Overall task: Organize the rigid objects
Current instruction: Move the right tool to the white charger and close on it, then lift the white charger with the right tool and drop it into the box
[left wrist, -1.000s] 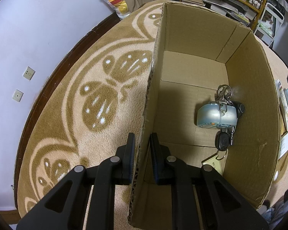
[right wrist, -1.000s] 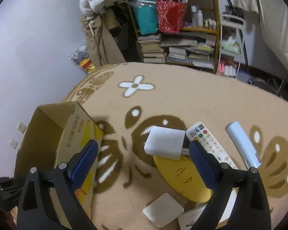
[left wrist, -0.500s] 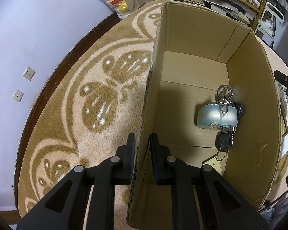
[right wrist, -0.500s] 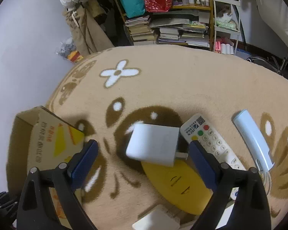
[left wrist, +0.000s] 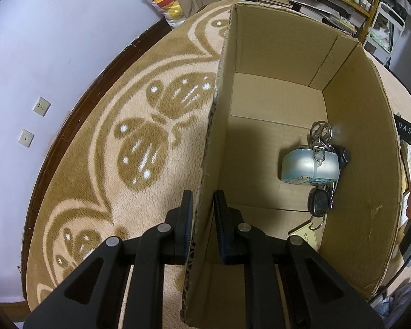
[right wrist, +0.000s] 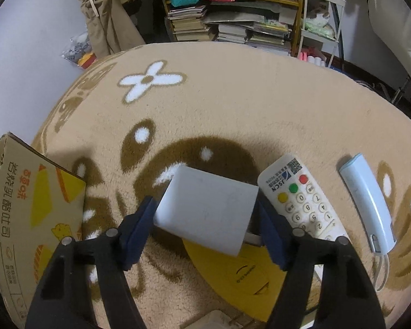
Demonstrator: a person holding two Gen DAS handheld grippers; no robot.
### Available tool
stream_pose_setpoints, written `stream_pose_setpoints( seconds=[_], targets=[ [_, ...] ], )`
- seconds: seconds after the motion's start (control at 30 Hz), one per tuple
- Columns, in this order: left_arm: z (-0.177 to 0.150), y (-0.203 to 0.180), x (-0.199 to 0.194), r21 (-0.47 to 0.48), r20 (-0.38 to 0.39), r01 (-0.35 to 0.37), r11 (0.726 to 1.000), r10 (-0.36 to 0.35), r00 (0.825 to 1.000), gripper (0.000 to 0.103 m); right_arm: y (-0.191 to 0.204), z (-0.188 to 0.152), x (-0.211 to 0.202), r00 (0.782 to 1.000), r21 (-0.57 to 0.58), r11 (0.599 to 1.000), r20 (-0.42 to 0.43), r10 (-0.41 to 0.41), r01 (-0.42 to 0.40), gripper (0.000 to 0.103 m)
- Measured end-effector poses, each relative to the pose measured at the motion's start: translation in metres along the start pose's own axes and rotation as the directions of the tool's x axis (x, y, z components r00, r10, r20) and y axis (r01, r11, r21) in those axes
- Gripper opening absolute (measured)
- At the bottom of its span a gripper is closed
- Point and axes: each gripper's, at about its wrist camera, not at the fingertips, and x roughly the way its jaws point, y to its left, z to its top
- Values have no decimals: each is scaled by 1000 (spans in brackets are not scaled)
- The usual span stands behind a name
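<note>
Tongs on the right (right wrist: 205,224) have just been closing around the white block (right wrist: 205,208), whose long axis lies crosswise, not yet pressing. Left tongs (left wrist: 201,213) clamp the cardboard box (left wrist: 364,137) wall.

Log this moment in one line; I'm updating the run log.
left hand-held gripper: shut on brown cardboard box wall | right hand-held gripper: closing around white rectangular block

At centre right of the right wrist view we read "JSCN" on the white remote control (right wrist: 301,200), beside a QR code, with digits on its keys. At lower left, the cardboard box (right wrist: 27,219) carries printed Chinese and Korean characters, which we cannot read reliably. In the left wrist view we read "DAS" on a black part (left wrist: 407,131) at the right edge, and "NFC" on the key tag (left wrist: 307,235) at lower right.
</note>
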Motion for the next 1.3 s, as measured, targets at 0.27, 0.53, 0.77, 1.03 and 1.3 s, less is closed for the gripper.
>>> stream_pose_setpoints(
  seconds=[0.27,0.53,0.77,1.03,1.3],
  targets=[
    [1,0,-1,1,2,0,1000,0,1000,14,3,-14,-13,1000,-2,1000,16,8,-8,75],
    [1,0,-2,0,3,1,1000,-1,1000,14,-2,-33,-32,995,29,996,49,86,-87,75],
    [2,-1,-3,-1,2,-3,1000,3,1000,14,15,-26,-71,975,-12,983,126,181,-181,75],
    [2,-1,-6,-7,6,-3,1000,3,1000,14,61,-23,-130,913,-168,941,244,328,-293,75],
    [2,0,-6,-9,6,-1,1000,1,1000,14,109,-40,-151,865,-318,874,228,448,-369,75]
  ],
)
